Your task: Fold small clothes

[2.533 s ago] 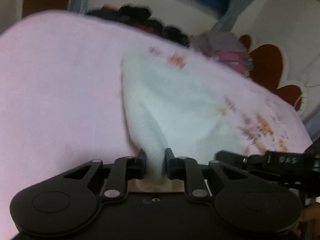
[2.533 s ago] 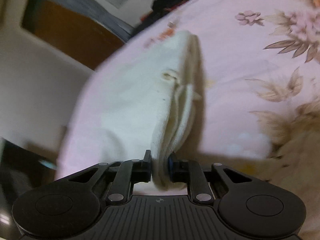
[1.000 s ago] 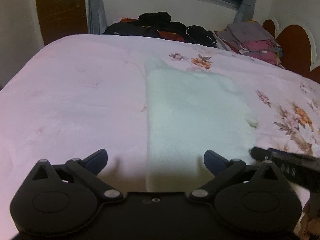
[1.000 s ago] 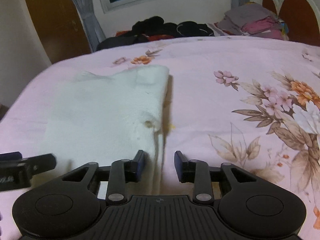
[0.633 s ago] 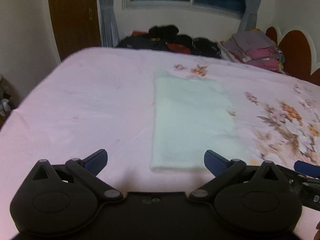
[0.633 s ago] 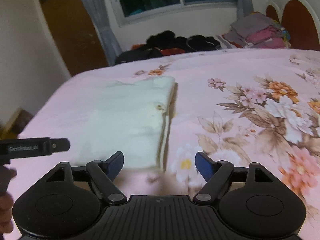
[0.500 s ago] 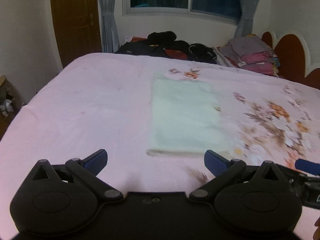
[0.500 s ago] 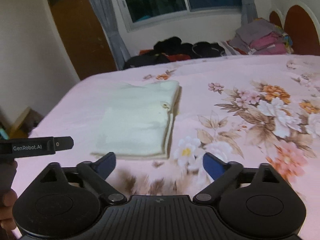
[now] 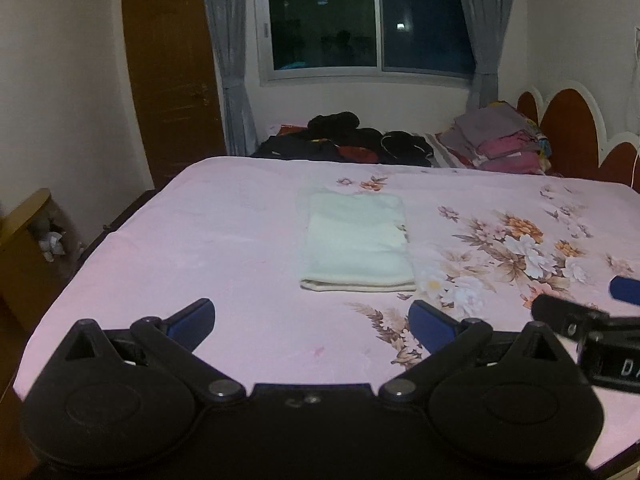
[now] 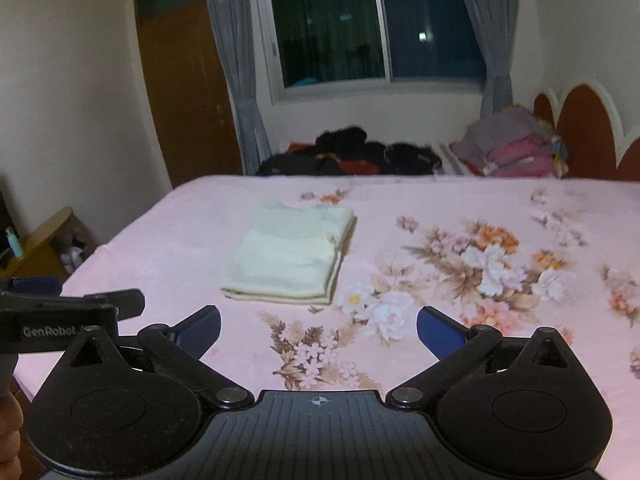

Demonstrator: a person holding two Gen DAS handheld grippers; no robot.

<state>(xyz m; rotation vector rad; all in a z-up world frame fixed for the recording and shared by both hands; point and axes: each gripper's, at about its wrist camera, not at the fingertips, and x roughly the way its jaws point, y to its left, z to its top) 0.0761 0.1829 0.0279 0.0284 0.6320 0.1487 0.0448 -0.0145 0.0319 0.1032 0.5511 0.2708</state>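
White folded cloth (image 9: 356, 242) lies well beyond both spread jaws.

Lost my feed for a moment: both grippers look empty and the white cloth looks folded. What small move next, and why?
Probably carry a gripper toward the dark clothes pile at the far edge. The white cloth lies folded flat on the bed, and the left gripper and right gripper are open, clear of it.

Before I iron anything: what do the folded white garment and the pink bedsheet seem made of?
Folded white garment: likely soft knit cotton, matte and thick, with plump rounded fold edges. Pink bedsheet: thin printed woven fabric, perhaps cotton or polyester, smooth, with floral print and a faint sheen.
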